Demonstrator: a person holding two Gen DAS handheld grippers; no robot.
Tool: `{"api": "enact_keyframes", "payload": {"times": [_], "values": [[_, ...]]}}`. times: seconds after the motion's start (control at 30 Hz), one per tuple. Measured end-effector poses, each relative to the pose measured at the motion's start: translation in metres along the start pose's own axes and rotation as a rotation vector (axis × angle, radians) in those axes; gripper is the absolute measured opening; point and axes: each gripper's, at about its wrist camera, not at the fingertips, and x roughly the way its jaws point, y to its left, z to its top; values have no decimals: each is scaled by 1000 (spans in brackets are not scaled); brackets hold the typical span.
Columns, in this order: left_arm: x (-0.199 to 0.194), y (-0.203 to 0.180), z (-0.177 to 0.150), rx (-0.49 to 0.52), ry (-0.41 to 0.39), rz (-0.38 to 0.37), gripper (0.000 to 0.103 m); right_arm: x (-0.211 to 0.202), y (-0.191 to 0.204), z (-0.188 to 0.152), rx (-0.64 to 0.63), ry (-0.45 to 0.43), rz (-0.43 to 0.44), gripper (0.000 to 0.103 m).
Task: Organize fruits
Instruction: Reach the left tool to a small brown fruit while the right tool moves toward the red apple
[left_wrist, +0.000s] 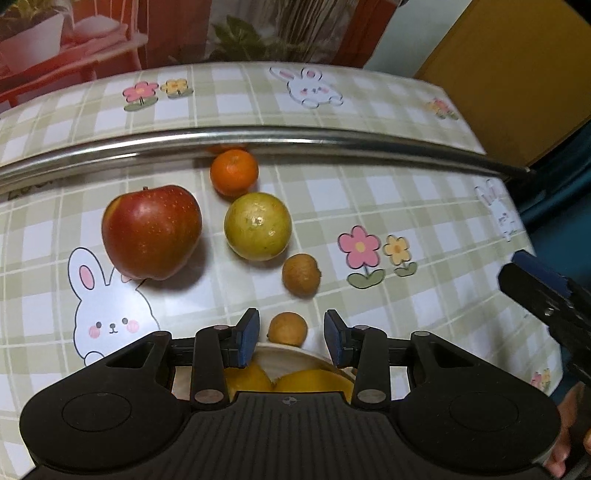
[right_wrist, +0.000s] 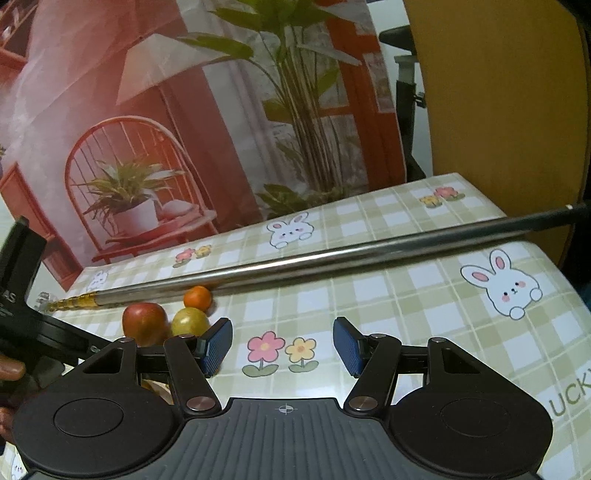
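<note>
- Hovering low over the checked tablecloth (left_wrist: 424, 206), the left gripper (left_wrist: 291, 338) stands released, jaws parted around a small orange-brown fruit (left_wrist: 287, 328) at lower centre of the left view; whether the pads touch it cannot be told.
- Behind the fingers, at the bottom of that view, a pale bowl (left_wrist: 295, 355) holds yellow fruit (left_wrist: 314, 380).
- Loose fruit sits mid-frame: an apple (left_wrist: 151, 232) at left, a green-yellow fruit (left_wrist: 257, 226) beside it, a tangerine (left_wrist: 233, 172) just above (nearly against the steel rod (left_wrist: 332, 142)), and a brown fruit (left_wrist: 301, 275) lower right.
- In the right view, the right gripper (right_wrist: 282, 345) is released and empty, above a printed flower (right_wrist: 266, 347) at centre frame.
- Apple (right_wrist: 144, 320), green-yellow fruit (right_wrist: 189, 321) and tangerine (right_wrist: 198, 297) cluster at left of that view, below the rod (right_wrist: 332, 254).
- A printed backdrop (right_wrist: 184, 110) of plants fills the upper frame.
</note>
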Motion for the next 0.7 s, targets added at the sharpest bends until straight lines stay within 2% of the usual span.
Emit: {"api": "enact_keyframes", "payload": {"times": [0.17,0.2,0.23,0.37,0.43,0.6,0.7], "values": [[13,-6,1,48,11,36,38,4,-7,-2,31,6,7,57],[14,-8,1,66,13,36,29,5,-7,-2,31,7,4,57],[15,-9,1,83,16,37,26,5,-7,-2,30,7,1,57],[13,-16,0,134,16,52,26,7,-7,-3,35,13,-1,57],[13,-15,1,122,14,51,26,7,-7,-4,35,16,2,57],[-3,-7,1,68,-58,7,26,8,-5,-3,16,22,4,57],[-24,-1,-2,33,-127,-22,26,11,0,-1,-13,25,11,57]]}}
